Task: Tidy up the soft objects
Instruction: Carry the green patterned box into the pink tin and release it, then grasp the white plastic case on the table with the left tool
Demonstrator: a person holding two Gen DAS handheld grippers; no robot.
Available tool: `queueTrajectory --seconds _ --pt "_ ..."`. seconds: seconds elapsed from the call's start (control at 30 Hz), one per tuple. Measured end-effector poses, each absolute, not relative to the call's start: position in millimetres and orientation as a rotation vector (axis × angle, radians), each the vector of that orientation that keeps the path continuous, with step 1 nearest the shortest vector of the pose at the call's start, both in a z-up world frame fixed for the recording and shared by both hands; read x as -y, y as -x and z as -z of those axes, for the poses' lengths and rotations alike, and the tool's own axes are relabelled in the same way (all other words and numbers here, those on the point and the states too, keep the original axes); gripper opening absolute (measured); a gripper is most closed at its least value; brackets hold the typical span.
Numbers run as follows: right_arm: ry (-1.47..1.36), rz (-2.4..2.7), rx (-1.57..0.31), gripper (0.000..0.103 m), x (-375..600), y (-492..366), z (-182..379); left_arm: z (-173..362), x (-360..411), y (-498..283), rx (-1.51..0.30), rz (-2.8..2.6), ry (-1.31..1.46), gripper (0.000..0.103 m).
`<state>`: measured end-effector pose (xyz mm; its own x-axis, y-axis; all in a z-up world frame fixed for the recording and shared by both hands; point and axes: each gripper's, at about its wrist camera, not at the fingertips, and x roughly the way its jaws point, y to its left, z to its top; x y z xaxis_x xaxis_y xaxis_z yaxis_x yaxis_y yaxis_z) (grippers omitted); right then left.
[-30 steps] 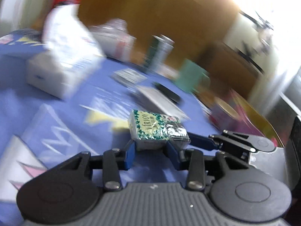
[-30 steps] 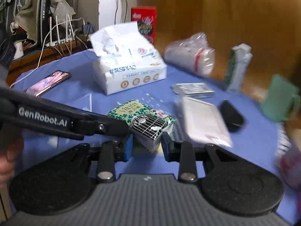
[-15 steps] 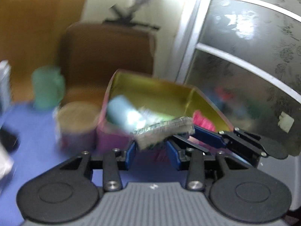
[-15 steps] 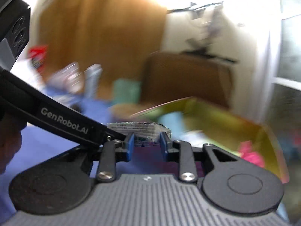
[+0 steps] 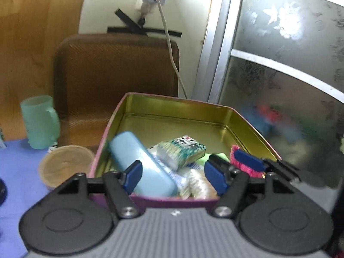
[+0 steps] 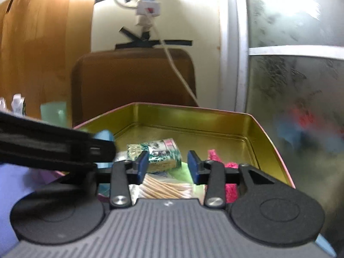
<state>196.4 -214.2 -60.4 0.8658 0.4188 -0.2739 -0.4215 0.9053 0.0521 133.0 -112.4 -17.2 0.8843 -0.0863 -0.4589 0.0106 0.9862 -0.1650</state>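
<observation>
A green-and-white tissue pack (image 5: 181,151) lies loose inside the open pink tin with a gold inside (image 5: 172,116), on top of other soft items. It also shows in the right wrist view (image 6: 160,155), in the tin (image 6: 193,118). My left gripper (image 5: 174,175) is open and empty at the tin's near edge. My right gripper (image 6: 168,165) is open and empty just over the tin's near part. The left gripper's arm (image 6: 49,148) crosses the right wrist view at the left.
In the tin lie a light blue case (image 5: 142,163), a pink knitted piece (image 5: 240,163) and a pack of cotton swabs (image 6: 165,188). A round lid (image 5: 64,165) and a green cup (image 5: 39,121) stand left of the tin on the blue cloth. A brown chair (image 5: 116,71) stands behind.
Both grippers carried the tissue pack from the table over to the tin, then opened. The pack dropped into the tin.
</observation>
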Motion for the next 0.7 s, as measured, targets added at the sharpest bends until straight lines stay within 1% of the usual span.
queueTrajectory --seconds 0.2,0.3,0.37,0.43,0.53,0.57,0.6,0.63,0.67,0.7 --pt "-0.063 -0.550 -0.188 0.043 210 -161 48 31 54 -53 -0.436 -0.010 0.213 0.066" --pt "-0.004 -0.696 -0.188 0.044 183 -144 42 51 12 -20 -0.454 -0.134 0.282 0.066" --pt "0.036 -0.835 -0.234 0.043 158 -133 43 65 -19 3 -0.478 -0.240 0.321 0.066" --pt "0.087 -0.987 -0.329 0.044 125 -124 48 76 -48 25 -0.496 -0.384 0.333 0.066" --pt "0.143 -1.132 -0.463 0.050 72 -119 61 86 -83 54 -0.499 -0.571 0.344 0.066" --pt "0.155 -1.153 -0.487 0.057 58 -117 64 88 -94 62 -0.494 -0.616 0.370 0.065" --pt "0.165 -1.175 -0.504 0.068 41 -116 66 89 -103 71 -0.474 -0.627 0.415 0.065" --pt "0.172 -1.193 -0.515 0.074 27 -115 67 89 -111 79 -0.438 -0.610 0.473 0.066" --pt "0.183 -1.203 -0.523 0.086 12 -114 67 90 -116 83 -0.421 -0.605 0.498 0.066" --pt "0.195 -1.206 -0.525 0.090 1 -111 67 90 -117 84 -0.412 -0.608 0.502 0.066"
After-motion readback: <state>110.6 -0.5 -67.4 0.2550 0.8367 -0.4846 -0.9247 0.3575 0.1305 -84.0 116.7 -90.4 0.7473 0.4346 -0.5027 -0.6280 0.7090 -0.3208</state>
